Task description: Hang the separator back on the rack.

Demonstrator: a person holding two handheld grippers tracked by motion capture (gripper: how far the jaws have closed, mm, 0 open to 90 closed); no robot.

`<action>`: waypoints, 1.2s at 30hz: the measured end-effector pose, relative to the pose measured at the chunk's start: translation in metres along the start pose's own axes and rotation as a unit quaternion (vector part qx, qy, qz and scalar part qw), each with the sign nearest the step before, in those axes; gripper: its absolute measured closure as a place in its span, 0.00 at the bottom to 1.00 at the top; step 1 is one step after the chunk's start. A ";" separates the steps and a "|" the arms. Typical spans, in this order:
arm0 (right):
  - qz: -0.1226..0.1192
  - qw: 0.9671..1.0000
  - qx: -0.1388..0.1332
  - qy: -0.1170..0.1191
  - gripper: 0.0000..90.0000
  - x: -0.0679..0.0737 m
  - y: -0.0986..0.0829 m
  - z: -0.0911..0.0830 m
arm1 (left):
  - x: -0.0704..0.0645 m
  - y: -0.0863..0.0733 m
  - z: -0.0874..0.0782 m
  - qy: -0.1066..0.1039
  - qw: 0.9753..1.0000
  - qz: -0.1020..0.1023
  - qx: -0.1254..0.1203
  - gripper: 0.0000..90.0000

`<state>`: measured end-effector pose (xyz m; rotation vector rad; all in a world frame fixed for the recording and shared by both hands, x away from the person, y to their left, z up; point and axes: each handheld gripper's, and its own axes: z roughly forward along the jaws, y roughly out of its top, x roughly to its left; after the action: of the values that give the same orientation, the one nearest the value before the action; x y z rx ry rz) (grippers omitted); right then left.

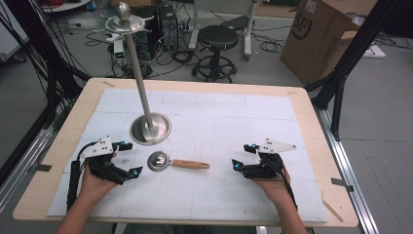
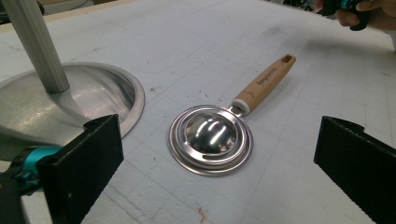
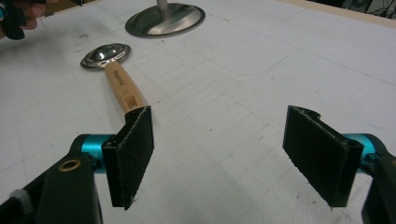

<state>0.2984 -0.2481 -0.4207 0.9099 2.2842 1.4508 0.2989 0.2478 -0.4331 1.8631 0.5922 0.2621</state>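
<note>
Both grippers, left (image 1: 127, 159) and right (image 1: 242, 157), are sitting wide open around the wooden-handled strainer (image 1: 171, 163) lying near the tabletop's front edge, and a sloppy grab could knock its rounded metal head into the stand base (image 1: 150, 128).

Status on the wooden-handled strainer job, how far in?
Done: nothing visible yet. The strainer lies dome-up on the mat beside the stand base. In hand: nothing; left gripper and right gripper flank it, both open. Left: grasping and moving it.
</note>
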 end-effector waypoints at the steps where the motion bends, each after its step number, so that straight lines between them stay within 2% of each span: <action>1: 0.000 1.000 0.000 0.000 0.27 0.000 0.000 0.000 | 0.000 0.000 0.000 0.000 1.000 0.000 0.000 0.02; 5: 0.000 1.000 0.003 -0.005 0.27 -0.001 -0.001 -0.002 | 0.000 0.001 0.000 0.000 1.000 -0.001 -0.008 0.02; 8: 0.000 1.000 0.009 0.005 0.26 -0.004 -0.001 -0.002 | 0.000 0.002 -0.001 0.001 1.000 0.004 -0.004 0.02; 11: -0.005 1.000 0.015 0.003 0.27 -0.007 -0.001 -0.003 | 0.000 0.003 -0.001 0.004 1.000 0.003 -0.006 0.02; 14: -0.013 1.000 0.014 0.000 0.27 -0.009 0.000 -0.008 | -0.001 0.006 0.001 0.001 1.000 0.006 -0.006 0.02; 18: -0.006 1.000 0.002 -0.008 0.27 -0.013 0.001 -0.014 | -0.002 0.009 0.005 0.001 1.000 0.009 -0.003 0.02; 26: -0.001 1.000 -0.005 -0.003 0.27 -0.016 0.002 -0.006 | -0.006 0.009 0.010 -0.010 1.000 0.009 0.012 0.02; 29: -0.004 1.000 0.000 -0.001 0.27 -0.015 0.002 -0.003 | -0.008 0.010 0.011 -0.018 1.000 0.010 0.010 0.02; 35: -0.006 1.000 0.006 0.001 0.27 -0.014 0.002 -0.002 | -0.007 0.020 0.021 -0.029 0.999 0.028 0.027 0.02; 36: -0.006 1.000 0.016 0.001 0.27 -0.013 0.000 -0.002 | -0.008 0.022 0.024 -0.031 0.999 0.034 0.028 0.02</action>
<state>0.3075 -0.2580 -0.4215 0.9017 2.3156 1.4144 0.3092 0.2187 -0.4204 1.9412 0.5002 0.2335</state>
